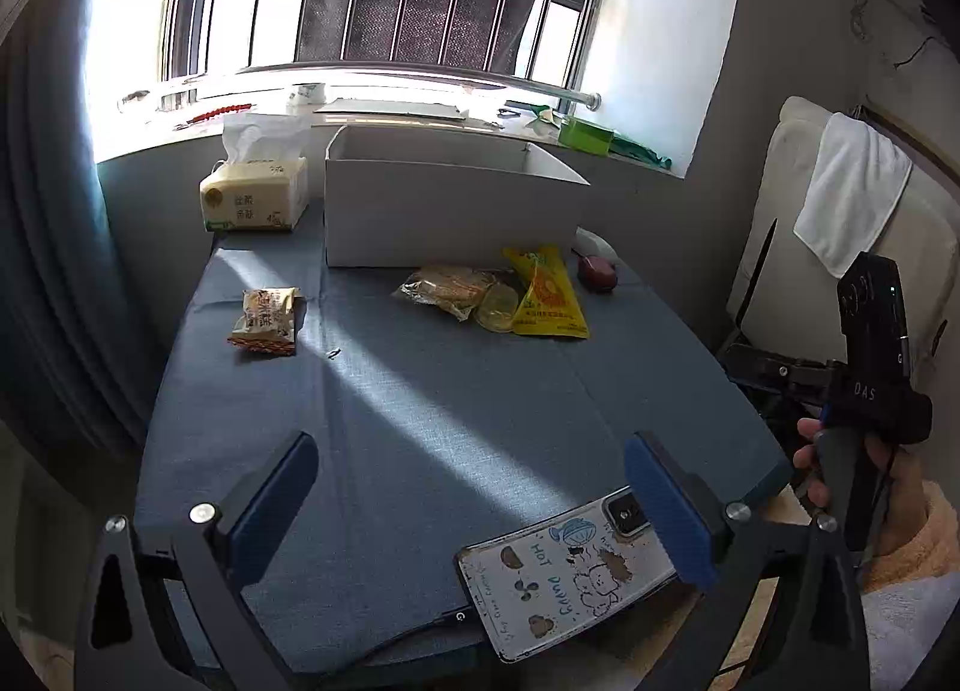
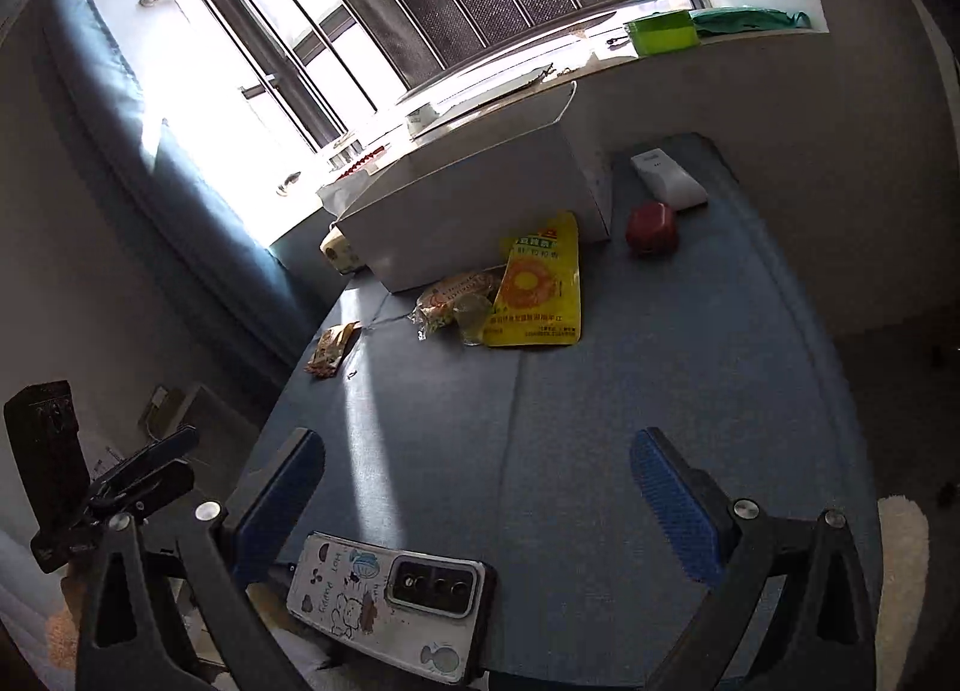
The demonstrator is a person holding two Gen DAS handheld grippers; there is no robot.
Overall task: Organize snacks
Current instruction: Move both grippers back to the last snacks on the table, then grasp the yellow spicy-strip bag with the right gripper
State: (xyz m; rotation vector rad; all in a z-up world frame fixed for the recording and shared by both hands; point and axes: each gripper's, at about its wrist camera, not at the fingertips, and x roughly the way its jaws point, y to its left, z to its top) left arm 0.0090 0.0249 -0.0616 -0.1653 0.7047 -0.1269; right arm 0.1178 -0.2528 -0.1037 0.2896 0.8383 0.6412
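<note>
An open white box [image 1: 450, 205] stands at the back of the blue table [image 1: 420, 421]; it also shows in the right wrist view [image 2: 474, 199]. In front of it lie a yellow snack pouch [image 1: 546, 295] [image 2: 534, 289], a clear-wrapped pastry [image 1: 450, 286] [image 2: 450, 295] and a small clear jelly cup [image 1: 497, 307] [image 2: 471, 316]. A brown-and-white snack packet [image 1: 267, 319] [image 2: 330, 349] lies apart at the left. A red round snack [image 1: 596, 273] [image 2: 651, 226] sits right of the box. My left gripper [image 1: 471, 505] and right gripper [image 2: 477, 505] are open and empty over the table's near edge.
A phone in a cartoon case [image 1: 564, 571] [image 2: 384, 601] lies at the near edge, between the grippers. A tissue pack [image 1: 255, 196] stands left of the box. A white device [image 2: 669, 178] lies at the back right. A chair with a white towel [image 1: 852, 193] is to the right.
</note>
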